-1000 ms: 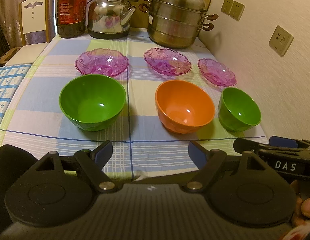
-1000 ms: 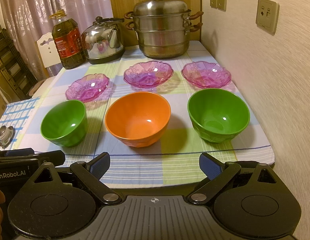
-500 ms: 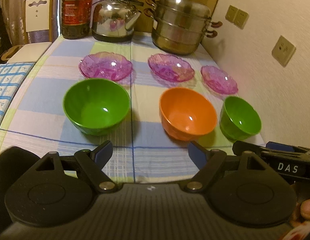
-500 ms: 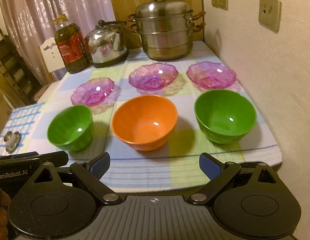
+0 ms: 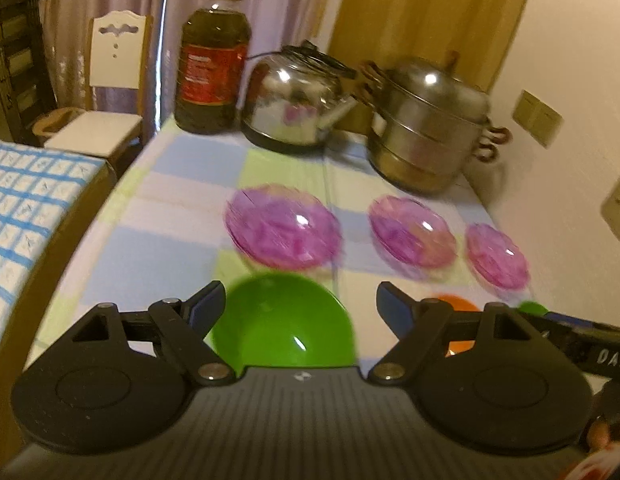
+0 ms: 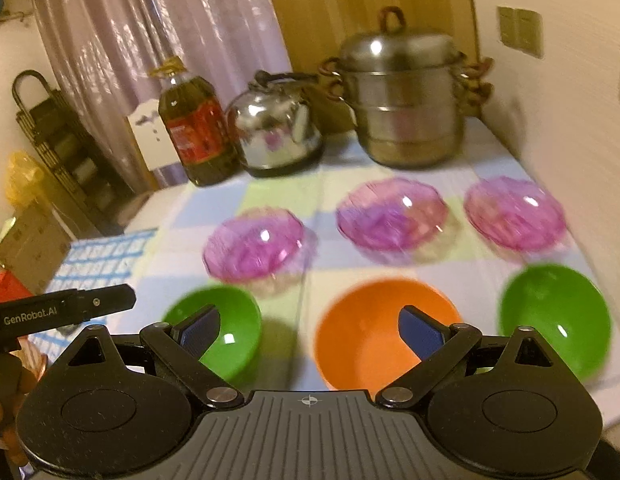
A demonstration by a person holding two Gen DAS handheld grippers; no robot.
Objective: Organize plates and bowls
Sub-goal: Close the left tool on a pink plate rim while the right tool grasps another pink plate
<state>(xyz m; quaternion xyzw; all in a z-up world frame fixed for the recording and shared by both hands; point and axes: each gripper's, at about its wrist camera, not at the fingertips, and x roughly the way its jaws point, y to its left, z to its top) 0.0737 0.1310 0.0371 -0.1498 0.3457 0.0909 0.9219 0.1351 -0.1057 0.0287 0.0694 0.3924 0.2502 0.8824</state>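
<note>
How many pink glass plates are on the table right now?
3, in a row behind the bowls: left plate, middle plate before the steamer pot, right plate nearest the wall. None looks hidden.

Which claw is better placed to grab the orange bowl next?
Right, probably. The right claw is open with the orange bowl just ahead; the left claw faces the left green bowl instead.

— Which colours are seen ahead of the tongs?
— Three translucent pink glass plates (image 6: 392, 216), two round green plastic bowls (image 6: 217, 330), one round orange plastic bowl (image 6: 374, 336).
— And beneath?
— A pale blue, green and white checked tablecloth (image 6: 277, 192).
</note>
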